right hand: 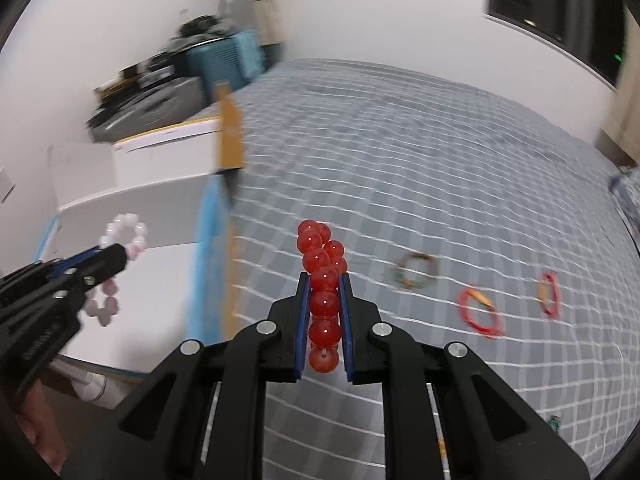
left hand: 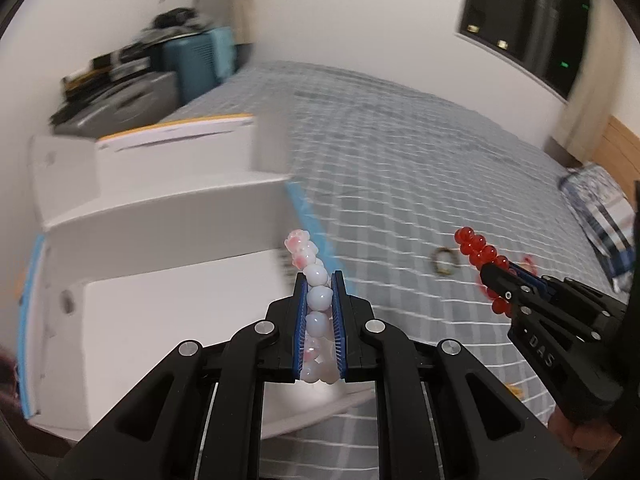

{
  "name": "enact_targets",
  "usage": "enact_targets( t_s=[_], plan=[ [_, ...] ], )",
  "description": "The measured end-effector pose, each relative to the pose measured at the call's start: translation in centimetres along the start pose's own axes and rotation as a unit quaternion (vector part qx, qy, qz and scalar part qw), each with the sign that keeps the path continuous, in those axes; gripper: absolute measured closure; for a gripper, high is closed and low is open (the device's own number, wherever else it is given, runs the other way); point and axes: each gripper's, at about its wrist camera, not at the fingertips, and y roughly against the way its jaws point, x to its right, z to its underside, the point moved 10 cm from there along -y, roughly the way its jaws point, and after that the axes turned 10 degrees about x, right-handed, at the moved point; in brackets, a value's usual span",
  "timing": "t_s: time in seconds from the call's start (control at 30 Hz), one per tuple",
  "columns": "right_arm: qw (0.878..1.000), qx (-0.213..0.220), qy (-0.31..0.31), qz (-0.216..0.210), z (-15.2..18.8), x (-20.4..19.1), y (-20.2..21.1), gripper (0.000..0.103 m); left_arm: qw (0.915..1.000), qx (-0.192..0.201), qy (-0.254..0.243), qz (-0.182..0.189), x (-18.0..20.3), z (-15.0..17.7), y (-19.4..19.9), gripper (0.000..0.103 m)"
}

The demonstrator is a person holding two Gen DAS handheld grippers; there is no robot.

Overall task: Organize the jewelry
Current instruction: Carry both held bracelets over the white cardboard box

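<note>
My left gripper (left hand: 319,280) is shut on a white and pink bead bracelet (left hand: 316,276), held in the air over the edge of an open white box (left hand: 160,220). In the right wrist view the same left gripper (right hand: 120,254) and its pale bracelet (right hand: 126,232) show at the left. My right gripper (right hand: 325,278) is shut on a red bead bracelet (right hand: 322,256), above the checked bed cover. From the left wrist view the right gripper (left hand: 494,270) and its red beads (left hand: 478,246) appear at the right.
On the grey checked bed cover (right hand: 400,160) lie a dark multicolour bracelet (right hand: 416,270), a red bangle (right hand: 478,312) and another red band (right hand: 548,294). A blue case and a cluttered pile (right hand: 192,68) stand by the far wall. A pillow (left hand: 600,204) lies at the right.
</note>
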Motion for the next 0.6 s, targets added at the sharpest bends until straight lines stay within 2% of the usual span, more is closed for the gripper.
enact_targets(
  t_s=[0.3,0.43,0.6],
  plan=[
    [0.995,-0.018,0.061,-0.074,0.7,-13.8,-2.1,0.09,0.9962,-0.031,0.045,-0.068,-11.0,3.1,-0.1,0.092],
    [0.992,-0.045,0.073,-0.093,2.4,-17.6,-3.6,0.09,0.9931,-0.051,0.06,-0.087,-14.0,4.9,-0.4,0.092],
    [0.99,-0.077,0.077,-0.095,4.3,-19.6,-5.8,0.09,0.9902,-0.072,0.067,-0.099,-16.3,7.0,-0.4,0.092]
  ],
)
